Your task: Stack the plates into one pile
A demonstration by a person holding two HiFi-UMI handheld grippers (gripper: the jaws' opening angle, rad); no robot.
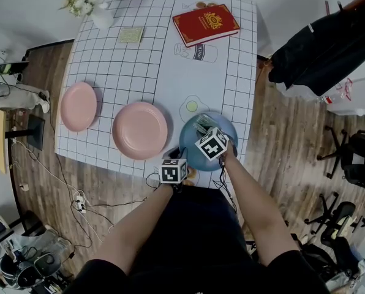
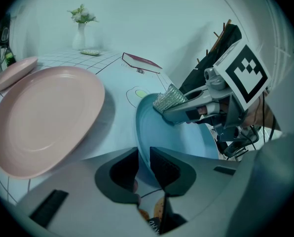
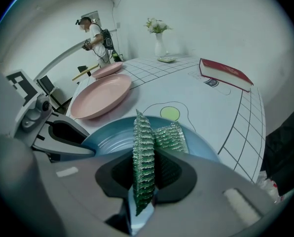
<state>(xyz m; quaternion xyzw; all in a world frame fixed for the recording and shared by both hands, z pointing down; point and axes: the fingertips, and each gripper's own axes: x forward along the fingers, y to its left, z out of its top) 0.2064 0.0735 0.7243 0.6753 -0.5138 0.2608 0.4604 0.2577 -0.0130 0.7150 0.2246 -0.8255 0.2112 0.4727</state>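
Observation:
A blue plate (image 1: 230, 129) lies at the table's near edge. My left gripper (image 1: 182, 159) is shut on its near left rim; in the left gripper view the blue plate (image 2: 186, 142) stands edge-on between the pads of the left gripper (image 2: 144, 163). My right gripper (image 1: 203, 128) hovers over the plate, shut on a green scouring pad (image 3: 143, 152) that sticks up between the jaws of the right gripper (image 3: 146, 174). A large pink plate (image 1: 139, 129) lies just left of the blue one. A smaller pink plate (image 1: 78, 106) sits further left.
A red book (image 1: 205, 23), a small card (image 1: 131, 35) and a vase of flowers (image 1: 94, 8) stand at the table's far end. A fried-egg print (image 1: 193, 107) marks the cloth. A dark jacket (image 1: 329, 41) hangs at the right. A person (image 3: 95, 36) stands in the background.

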